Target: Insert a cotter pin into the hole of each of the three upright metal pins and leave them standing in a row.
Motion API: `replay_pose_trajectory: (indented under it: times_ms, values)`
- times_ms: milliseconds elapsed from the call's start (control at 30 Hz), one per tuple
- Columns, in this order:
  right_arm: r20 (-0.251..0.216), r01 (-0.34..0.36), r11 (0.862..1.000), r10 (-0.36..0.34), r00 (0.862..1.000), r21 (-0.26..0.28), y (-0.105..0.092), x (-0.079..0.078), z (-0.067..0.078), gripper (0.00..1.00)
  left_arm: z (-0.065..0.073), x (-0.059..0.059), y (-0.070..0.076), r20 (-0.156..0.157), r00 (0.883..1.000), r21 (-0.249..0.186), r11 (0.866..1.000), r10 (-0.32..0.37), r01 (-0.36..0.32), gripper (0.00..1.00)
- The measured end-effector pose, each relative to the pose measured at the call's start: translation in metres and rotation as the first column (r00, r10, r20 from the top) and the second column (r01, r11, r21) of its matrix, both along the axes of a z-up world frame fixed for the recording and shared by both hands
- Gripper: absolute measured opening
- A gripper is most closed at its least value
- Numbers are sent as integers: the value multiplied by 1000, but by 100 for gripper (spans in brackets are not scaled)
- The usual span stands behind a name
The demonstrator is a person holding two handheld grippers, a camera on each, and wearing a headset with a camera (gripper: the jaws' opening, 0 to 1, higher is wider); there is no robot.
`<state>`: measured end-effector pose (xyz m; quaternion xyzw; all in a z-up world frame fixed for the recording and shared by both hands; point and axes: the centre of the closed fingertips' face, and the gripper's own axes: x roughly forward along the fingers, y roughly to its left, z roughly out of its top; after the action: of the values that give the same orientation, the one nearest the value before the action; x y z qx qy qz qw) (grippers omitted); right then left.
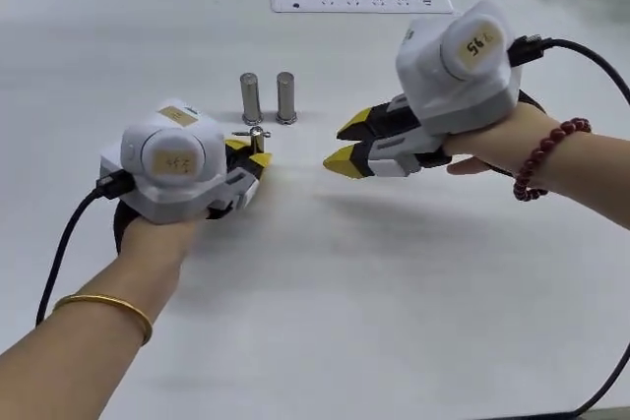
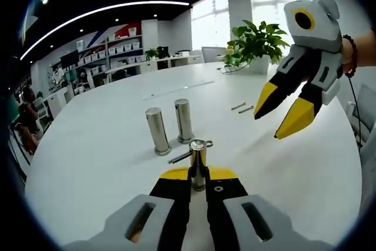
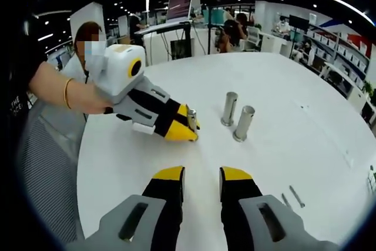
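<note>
While two silver cylindrical metal pins (image 1: pixel 251 97) (image 1: pixel 286 97) are seen upright side by side above centre on the white table (image 1: pixel 394 292), a third pin (image 1: pixel 257 142), crossed by one thin cotter pin (image 2: pixel 179 157), is pinched by the left gripper (image 1: pixel 254 157). The right gripper (image 1: pixel 340 148) is held spread, empty, right of centre. Two loose cotter pins (image 2: pixel 238 106) (image 2: pixel 247 109) are seen lying right of centre in the left gripper view.

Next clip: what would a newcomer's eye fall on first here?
The left gripper pinches an upright pin with a cotter pin through it, mid-table. Just behind it stand two bare pins side by side. The open right gripper hovers to the right.
</note>
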<state>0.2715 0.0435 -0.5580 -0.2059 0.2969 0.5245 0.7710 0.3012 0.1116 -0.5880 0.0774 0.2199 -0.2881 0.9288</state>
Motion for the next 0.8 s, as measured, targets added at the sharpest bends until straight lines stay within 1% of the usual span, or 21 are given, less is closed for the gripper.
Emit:
replay_pose_trajectory:
  times_ms: [67, 167, 267, 367, 600, 700, 767, 800]
  values:
    - [-14, 9, 1000, -9, 1000, 9, 0, 0, 0, 19, 0, -1, 0, -5, 1000, -12, 1000, 8, -8, 6]
    - [-30, 27, 999, -26, 999, 24, -2, 1, 0, 19, 0, -1, -1, -3, 1000, -8, 1000, 10, -10, 6]
    - [-26, 29, 999, -28, 999, 26, -3, 2, 0, 19, 0, -1, -1, -11, 1000, -29, 1000, 11, -11, 6]
    - [-31, 33, 999, -32, 999, 36, -1, 1, 0, 19, 1, -1, -1, -13, 1000, -34, 999, 6, -6, 6]
    - [-35, 39, 999, -37, 999, 36, -1, 1, -3, 20, 0, -1, -1, -21, 1000, -46, 999, 12, -13, 6]
    - [-44, 54, 997, -52, 998, 46, -1, 2, -4, 20, 0, -1, -1, -22, 1000, -46, 999, 12, -13, 6]
    - [-44, 58, 997, -56, 997, 46, -2, 3, -5, 21, -2, -2, 0, -37, 999, -56, 998, 19, -21, 6]
    - [-45, 58, 997, -56, 997, 46, -2, 4, -6, 21, -2, -2, 0, -37, 999, -56, 998, 18, -20, 6]
